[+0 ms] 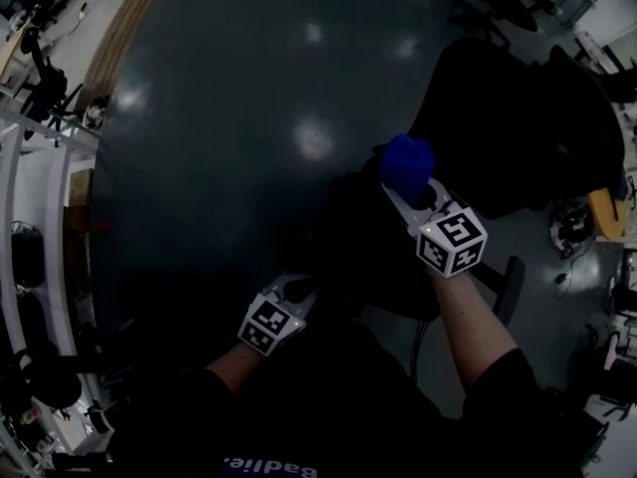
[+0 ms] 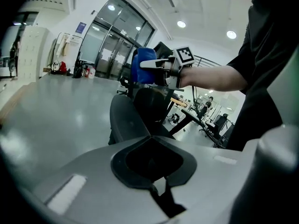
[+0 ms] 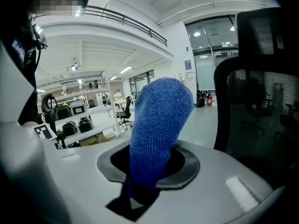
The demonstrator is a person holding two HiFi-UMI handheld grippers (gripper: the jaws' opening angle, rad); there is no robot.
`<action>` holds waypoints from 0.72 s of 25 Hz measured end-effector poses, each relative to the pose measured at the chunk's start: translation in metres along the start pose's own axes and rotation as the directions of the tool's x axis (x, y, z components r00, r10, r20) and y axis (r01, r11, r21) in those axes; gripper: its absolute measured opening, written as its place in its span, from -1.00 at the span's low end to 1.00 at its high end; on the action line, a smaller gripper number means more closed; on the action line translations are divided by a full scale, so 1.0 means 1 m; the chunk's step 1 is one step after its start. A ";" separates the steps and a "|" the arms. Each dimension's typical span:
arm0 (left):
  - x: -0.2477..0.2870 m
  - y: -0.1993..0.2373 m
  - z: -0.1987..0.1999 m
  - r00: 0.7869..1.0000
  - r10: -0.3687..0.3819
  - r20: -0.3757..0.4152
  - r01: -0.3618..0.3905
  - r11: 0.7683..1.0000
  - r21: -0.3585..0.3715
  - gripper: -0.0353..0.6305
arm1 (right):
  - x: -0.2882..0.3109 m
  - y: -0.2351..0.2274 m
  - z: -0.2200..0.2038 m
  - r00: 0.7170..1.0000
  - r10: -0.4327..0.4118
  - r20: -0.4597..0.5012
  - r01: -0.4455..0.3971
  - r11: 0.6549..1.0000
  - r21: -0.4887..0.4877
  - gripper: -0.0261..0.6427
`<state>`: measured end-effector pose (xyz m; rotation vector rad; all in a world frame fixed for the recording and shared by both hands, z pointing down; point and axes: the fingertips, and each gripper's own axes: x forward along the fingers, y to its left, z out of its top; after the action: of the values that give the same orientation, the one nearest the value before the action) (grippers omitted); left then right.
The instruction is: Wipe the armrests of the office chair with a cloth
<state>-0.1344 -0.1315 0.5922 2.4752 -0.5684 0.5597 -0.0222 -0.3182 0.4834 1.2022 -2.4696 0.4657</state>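
Right gripper (image 3: 148, 158) is clenched on the blue cloth (image 3: 159, 125), which sticks out past its jaw tips in a bunched wad. The office chair (image 3: 261, 83) stands just to the right of that gripper, mesh backrest close. In the head view the cloth (image 1: 406, 163) sits ahead of the right gripper (image 1: 405, 193), over the dark chair (image 1: 528, 118); I cannot tell if it touches. One armrest (image 1: 511, 287) is beside the right forearm. Left gripper (image 2: 150, 138) has its jaws together with nothing between them, and is held low and behind the right one. Floor (image 1: 249, 118) is dark and glossy.
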 end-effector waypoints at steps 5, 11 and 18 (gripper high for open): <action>0.004 0.003 -0.015 1.000 0.015 -0.016 -0.016 0.999 -0.037 -0.84 | 0.043 -0.011 -0.013 0.995 0.027 -0.091 -0.035 0.996 -0.087 -0.55; 0.007 0.016 -0.021 0.999 0.036 -0.003 -0.037 0.996 -0.078 -0.84 | 0.095 -0.018 -0.036 0.975 0.012 -0.222 -0.059 0.977 -0.207 -0.55; 0.011 0.022 -0.026 0.999 0.036 -0.008 -0.036 0.996 -0.083 -0.84 | 0.128 0.001 -0.070 0.942 0.012 -0.337 -0.120 0.946 -0.302 -0.55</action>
<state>-0.1437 -0.1367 0.6263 2.3886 -0.6225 0.5465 -0.0849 -0.3749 0.6026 0.8355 -2.1931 0.2464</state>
